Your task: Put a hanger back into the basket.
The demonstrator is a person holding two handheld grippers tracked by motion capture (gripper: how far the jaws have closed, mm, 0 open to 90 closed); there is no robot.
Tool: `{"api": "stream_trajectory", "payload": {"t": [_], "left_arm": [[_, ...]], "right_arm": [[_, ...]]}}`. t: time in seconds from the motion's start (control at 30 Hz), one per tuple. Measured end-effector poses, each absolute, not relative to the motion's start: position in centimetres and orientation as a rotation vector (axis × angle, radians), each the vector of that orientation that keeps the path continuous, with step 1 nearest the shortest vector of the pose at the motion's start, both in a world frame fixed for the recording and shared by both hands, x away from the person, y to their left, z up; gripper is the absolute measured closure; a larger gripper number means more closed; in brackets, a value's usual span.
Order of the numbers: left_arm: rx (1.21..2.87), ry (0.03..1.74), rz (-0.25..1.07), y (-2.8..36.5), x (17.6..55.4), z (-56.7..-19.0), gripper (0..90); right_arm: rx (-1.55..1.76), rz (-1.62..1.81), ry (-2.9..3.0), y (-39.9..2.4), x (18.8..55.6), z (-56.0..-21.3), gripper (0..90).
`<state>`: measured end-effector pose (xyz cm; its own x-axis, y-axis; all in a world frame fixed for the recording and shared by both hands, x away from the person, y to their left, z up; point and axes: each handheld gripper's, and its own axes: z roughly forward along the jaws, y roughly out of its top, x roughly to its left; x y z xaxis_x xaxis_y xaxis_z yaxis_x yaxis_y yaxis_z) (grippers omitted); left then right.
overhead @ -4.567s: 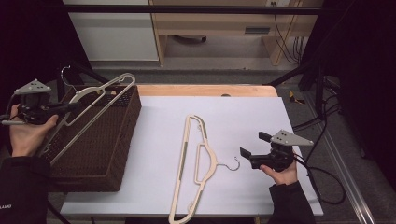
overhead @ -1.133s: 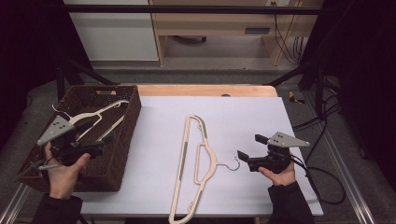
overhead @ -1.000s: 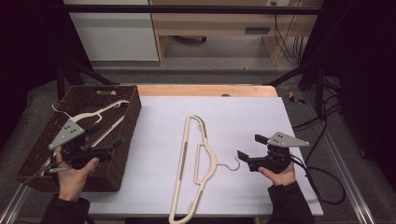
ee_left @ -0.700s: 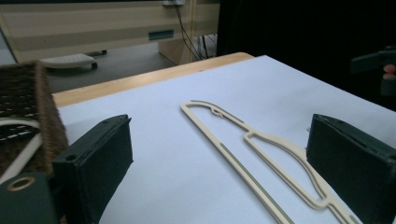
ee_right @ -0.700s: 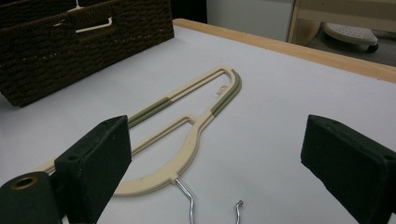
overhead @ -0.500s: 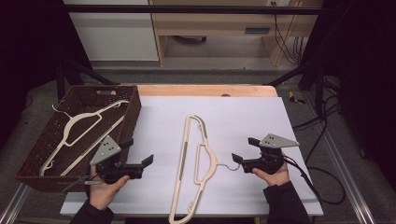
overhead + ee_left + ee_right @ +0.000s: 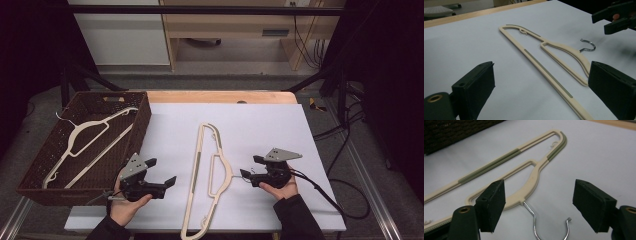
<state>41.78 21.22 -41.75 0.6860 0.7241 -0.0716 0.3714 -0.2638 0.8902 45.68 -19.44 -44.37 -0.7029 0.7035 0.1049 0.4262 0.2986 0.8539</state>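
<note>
A cream hanger [image 7: 199, 165] with a metal hook [image 7: 239, 177] lies lengthwise on the white table cover. My right gripper [image 7: 248, 166] is low at the hook end. Its jaws have just been closing and stand on either side of the hook [image 7: 535, 220] without touching it. My left gripper [image 7: 162, 172] is open beside the basket's near right corner and points at the hanger's long bar [image 7: 544, 71], with nothing between its jaws. A second cream hanger [image 7: 85, 142] lies in the dark wicker basket [image 7: 146, 117] at the left.
The white cover [image 7: 280, 125] lies on a wooden table whose far edge [image 7: 220, 96] shows. A black cable [image 7: 330, 200] trails from the right gripper over the table's right side. In the left gripper view the right gripper [image 7: 617, 18] shows at the upper right.
The left gripper has let go of the hanger in the basket and has come right and down to the table. The right gripper has sunk toward the hook and its jaws have narrowed.
</note>
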Motion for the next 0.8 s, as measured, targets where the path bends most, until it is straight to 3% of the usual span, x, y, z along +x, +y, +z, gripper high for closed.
{"api": "stream_trajectory", "payload": {"t": [0.37,0.8], "left_arm": [[1.902,0.856,0.439,20.8,41.7,-42.1,7.2],[1.903,0.852,0.437,20.8,41.6,-42.2,8.6]], "right_arm": [[1.061,1.204,2.399,-18.5,46.4,-47.5,48.6],[1.024,1.116,2.471,-18.3,46.4,-48.2,70.6]]}}
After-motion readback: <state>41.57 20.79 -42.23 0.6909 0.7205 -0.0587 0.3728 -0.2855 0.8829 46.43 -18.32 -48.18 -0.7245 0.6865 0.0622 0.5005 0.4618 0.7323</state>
